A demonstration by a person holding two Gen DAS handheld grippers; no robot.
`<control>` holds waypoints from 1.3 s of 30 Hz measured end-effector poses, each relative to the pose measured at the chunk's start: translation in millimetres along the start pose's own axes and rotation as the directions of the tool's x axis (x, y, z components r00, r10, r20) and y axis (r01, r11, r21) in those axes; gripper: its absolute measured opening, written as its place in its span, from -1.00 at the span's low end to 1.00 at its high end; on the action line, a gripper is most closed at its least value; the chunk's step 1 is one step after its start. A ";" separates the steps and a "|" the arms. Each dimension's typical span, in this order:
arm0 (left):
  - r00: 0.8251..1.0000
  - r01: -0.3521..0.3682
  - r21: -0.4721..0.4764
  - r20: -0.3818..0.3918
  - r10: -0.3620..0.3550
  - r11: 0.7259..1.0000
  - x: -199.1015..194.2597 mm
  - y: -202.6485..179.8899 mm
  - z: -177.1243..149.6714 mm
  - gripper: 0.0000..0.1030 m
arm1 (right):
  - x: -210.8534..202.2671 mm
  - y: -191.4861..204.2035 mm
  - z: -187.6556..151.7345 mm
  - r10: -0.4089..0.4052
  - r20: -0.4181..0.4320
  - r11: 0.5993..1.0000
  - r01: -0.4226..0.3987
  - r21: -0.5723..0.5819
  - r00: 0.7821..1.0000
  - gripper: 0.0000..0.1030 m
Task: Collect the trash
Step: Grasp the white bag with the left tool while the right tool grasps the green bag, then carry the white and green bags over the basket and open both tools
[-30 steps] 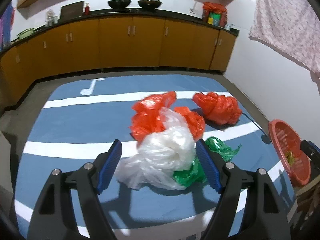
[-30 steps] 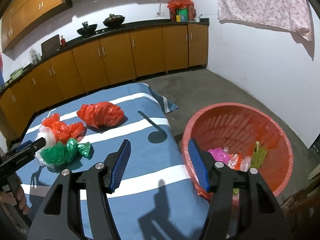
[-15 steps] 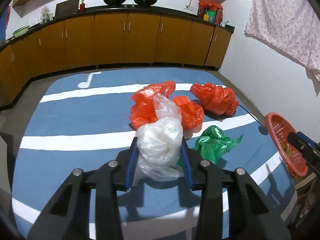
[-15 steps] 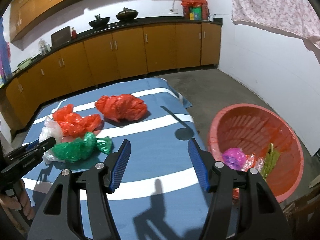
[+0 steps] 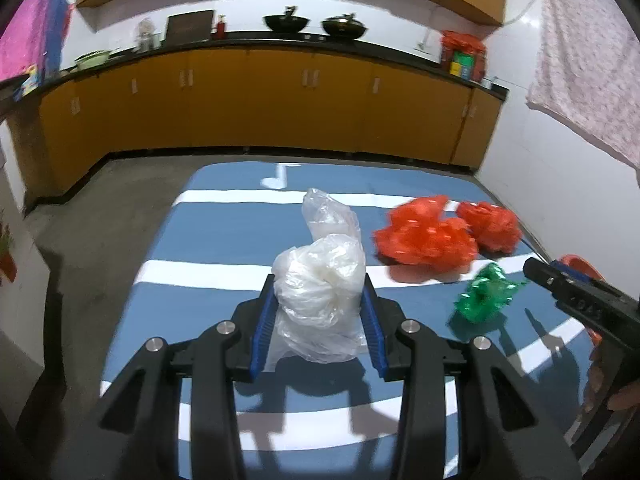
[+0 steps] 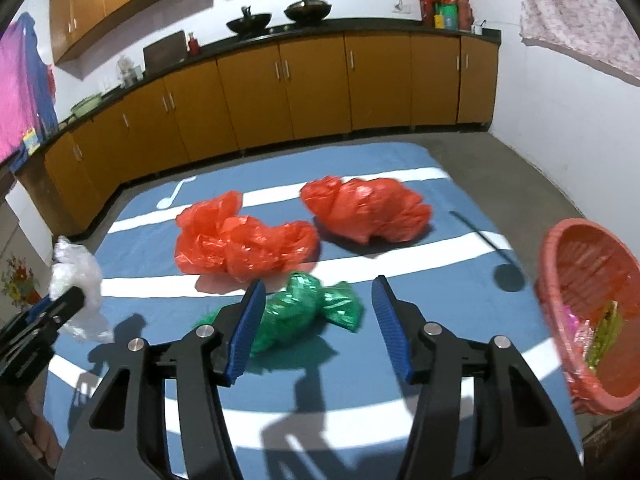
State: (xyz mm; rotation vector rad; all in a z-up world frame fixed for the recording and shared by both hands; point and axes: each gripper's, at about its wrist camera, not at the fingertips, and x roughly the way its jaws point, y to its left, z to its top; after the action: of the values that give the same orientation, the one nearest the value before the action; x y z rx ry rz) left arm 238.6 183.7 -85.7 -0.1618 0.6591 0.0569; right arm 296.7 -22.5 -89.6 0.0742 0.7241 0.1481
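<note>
A blue mat with white stripes (image 6: 400, 280) lies on a kitchen floor, scattered with crumpled plastic bags to be gathered as trash. The left gripper (image 5: 320, 320) has its jaws clenched on a white plastic bag (image 5: 320, 280), bunched between the blue pads so it can be carried off; the bag appears lifted clear of the mat. The right gripper (image 6: 316, 328) is closing but grasps nothing: a green plastic bag (image 6: 304, 316) lies on the mat between and just ahead of its jaws, lined up for the next pick. Beyond those jaws sit two red plastic bags, one (image 6: 244, 240) just behind the green one and another (image 6: 368, 208) farther back to the right. A red basket (image 6: 580, 280) stands to the right of the jaws, off the mat's edge, already holding a few wrappers. Count: one white bag, one green, two red, one basket.
</note>
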 end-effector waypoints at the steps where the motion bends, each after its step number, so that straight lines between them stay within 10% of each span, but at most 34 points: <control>1: 1.000 -0.008 -0.009 0.001 0.008 1.000 0.4 5.2 0.2 -0.23 | 5.2 3.9 0.5 0.001 -0.010 1.000 -0.001 -0.002 1.000 0.07; 18: 1.000 -0.001 -0.037 -0.020 0.000 0.999 5.6 1.5 -4.2 -0.22 | 8.6 -2.1 -29.8 0.004 -0.106 0.996 -0.013 -0.084 0.994 -0.62; 39: 0.993 0.113 0.065 0.003 -0.114 0.991 -6.9 -80.5 3.5 -0.22 | -61.2 -86.4 -19.3 -0.103 0.049 0.995 0.103 -0.009 0.994 -0.63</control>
State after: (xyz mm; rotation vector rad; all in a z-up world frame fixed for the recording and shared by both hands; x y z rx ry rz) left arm 243.6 104.9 -68.1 -0.1363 0.6429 -0.0733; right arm 248.0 -117.2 -74.3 0.0297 0.6776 0.0514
